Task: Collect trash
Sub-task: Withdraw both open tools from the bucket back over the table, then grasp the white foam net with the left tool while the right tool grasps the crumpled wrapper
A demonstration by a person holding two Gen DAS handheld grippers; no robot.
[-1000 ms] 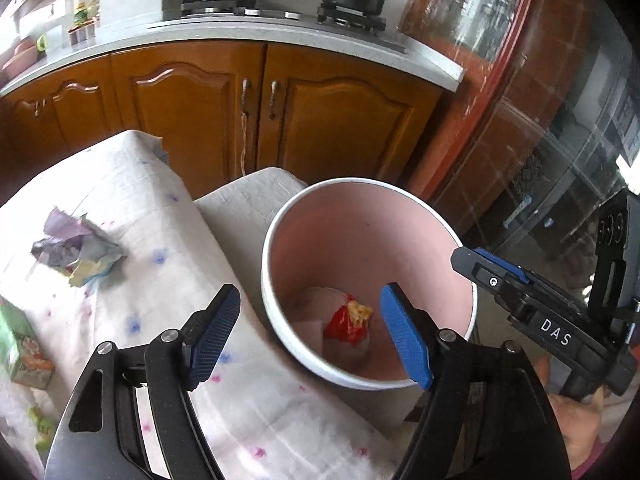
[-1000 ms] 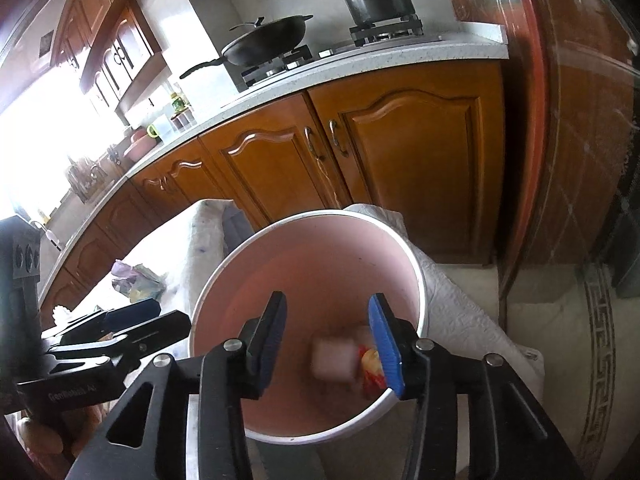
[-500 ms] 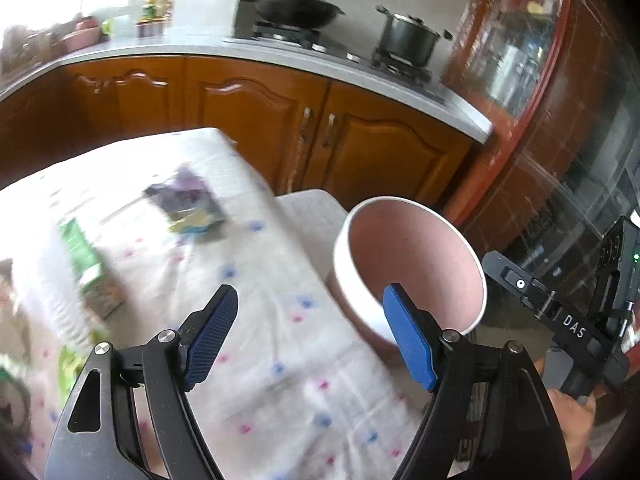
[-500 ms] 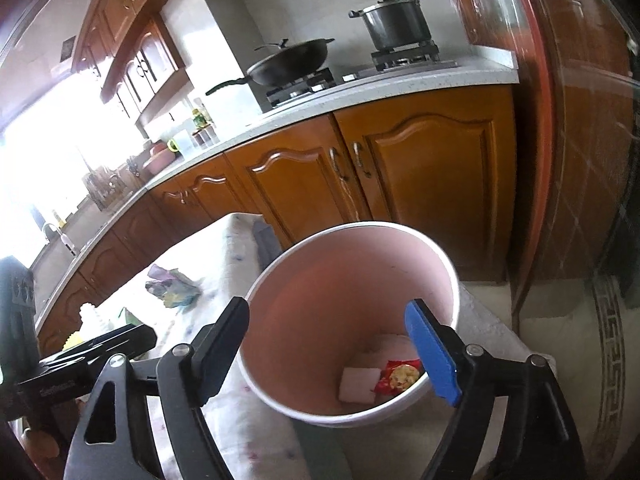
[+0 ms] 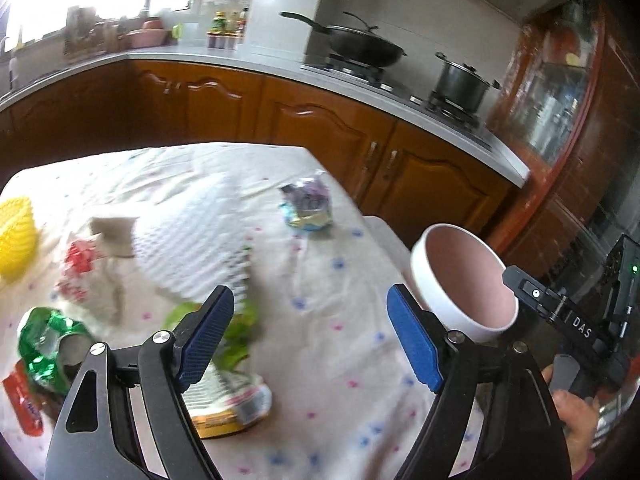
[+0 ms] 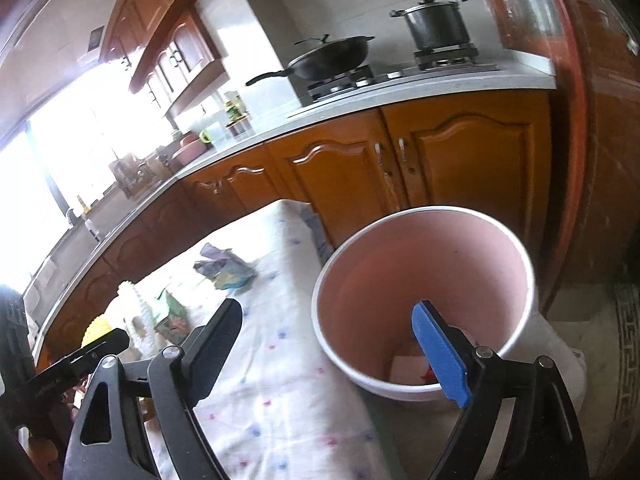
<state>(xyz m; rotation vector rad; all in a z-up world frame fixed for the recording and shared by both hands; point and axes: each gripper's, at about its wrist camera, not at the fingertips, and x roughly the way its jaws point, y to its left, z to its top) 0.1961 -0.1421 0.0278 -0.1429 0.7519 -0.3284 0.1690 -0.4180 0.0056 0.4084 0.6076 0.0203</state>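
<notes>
A kitchen with brown cabinets and a wok (image 5: 362, 46) on the stove lies behind a cloth-covered bench (image 5: 332, 320). The left gripper (image 5: 310, 334) hangs over it, fingers spread wide and empty; crumpled wrappers (image 5: 308, 210) lie at 12 o'clock, a green packet (image 5: 44, 340) at 9. The pink bin (image 6: 424, 296) stands at 2 o'clock off the bench edge. The right gripper (image 6: 330, 354), wide apart and empty, straddles its rim.
</notes>
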